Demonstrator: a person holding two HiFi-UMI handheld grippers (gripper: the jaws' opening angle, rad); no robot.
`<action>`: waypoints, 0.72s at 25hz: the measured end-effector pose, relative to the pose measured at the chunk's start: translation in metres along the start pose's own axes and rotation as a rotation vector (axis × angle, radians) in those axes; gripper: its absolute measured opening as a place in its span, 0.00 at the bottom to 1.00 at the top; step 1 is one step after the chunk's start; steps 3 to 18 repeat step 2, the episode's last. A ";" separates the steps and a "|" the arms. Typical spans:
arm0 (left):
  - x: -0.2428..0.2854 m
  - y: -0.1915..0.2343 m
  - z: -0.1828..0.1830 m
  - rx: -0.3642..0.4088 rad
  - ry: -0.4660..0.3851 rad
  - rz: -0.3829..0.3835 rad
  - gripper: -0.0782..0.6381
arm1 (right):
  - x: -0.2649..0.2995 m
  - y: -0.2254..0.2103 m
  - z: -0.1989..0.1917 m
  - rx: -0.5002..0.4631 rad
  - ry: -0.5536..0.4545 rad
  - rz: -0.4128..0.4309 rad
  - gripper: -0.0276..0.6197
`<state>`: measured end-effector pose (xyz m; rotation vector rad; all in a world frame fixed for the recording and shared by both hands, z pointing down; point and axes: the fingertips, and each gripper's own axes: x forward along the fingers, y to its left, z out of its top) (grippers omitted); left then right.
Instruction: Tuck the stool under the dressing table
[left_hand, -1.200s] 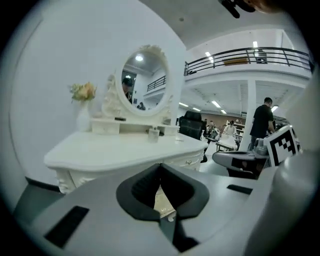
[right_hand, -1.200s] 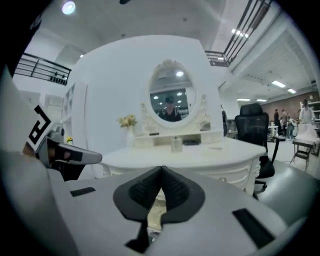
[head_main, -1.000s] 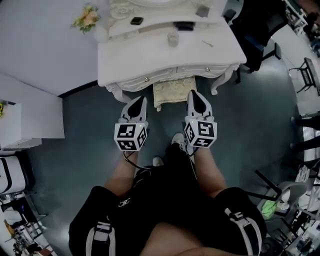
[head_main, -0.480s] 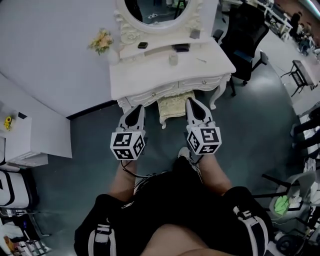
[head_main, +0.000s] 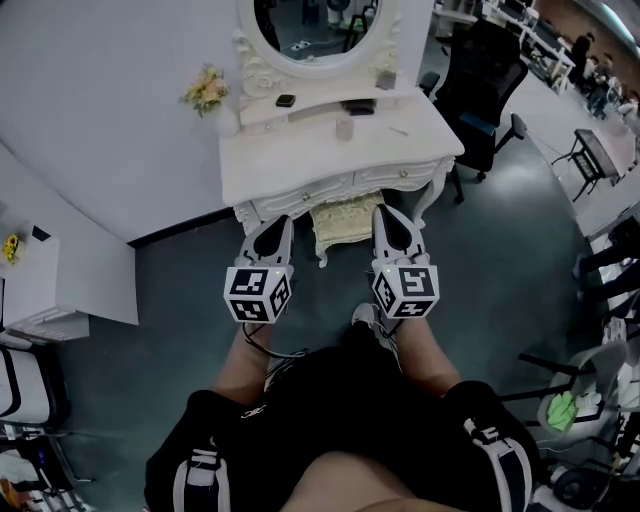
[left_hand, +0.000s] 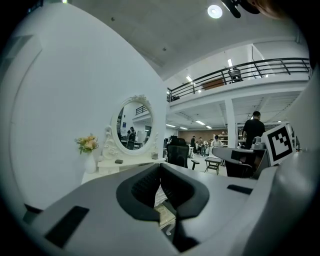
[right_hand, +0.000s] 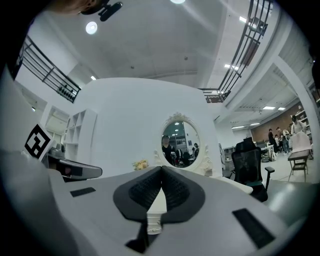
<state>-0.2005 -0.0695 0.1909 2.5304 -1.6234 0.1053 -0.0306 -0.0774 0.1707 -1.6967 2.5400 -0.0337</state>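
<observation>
The cream cushioned stool (head_main: 346, 215) stands mostly under the white dressing table (head_main: 300, 165), only its near end showing. My left gripper (head_main: 277, 222) is shut and empty, held in the air left of the stool. My right gripper (head_main: 386, 212) is shut and empty too, just right of the stool. Both point level toward the table with its oval mirror (head_main: 310, 28). In the left gripper view the closed jaws (left_hand: 160, 168) face the mirror (left_hand: 134, 126) and flower vase (left_hand: 88, 146). The right gripper view has its closed jaws (right_hand: 161, 170) below the mirror (right_hand: 179, 142).
A black office chair (head_main: 483, 85) stands right of the table. White cabinets (head_main: 40, 285) sit at the left against the wall. Small items and a flower vase (head_main: 205, 90) are on the tabletop. More chairs and clutter (head_main: 590, 380) fill the right side. My feet (head_main: 368, 320) stand on grey floor.
Both grippers have risen and drawn back from the stool, staying shut. The view has lifted, so the mirror and more of the room now show.
</observation>
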 end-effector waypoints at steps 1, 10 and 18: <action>-0.002 0.001 -0.001 -0.006 0.001 -0.002 0.14 | -0.002 0.001 -0.001 0.000 0.001 -0.002 0.06; -0.004 0.001 -0.002 -0.012 0.002 -0.004 0.14 | -0.005 0.003 -0.002 0.000 0.002 -0.005 0.06; -0.004 0.001 -0.002 -0.012 0.002 -0.004 0.14 | -0.005 0.003 -0.002 0.000 0.002 -0.005 0.06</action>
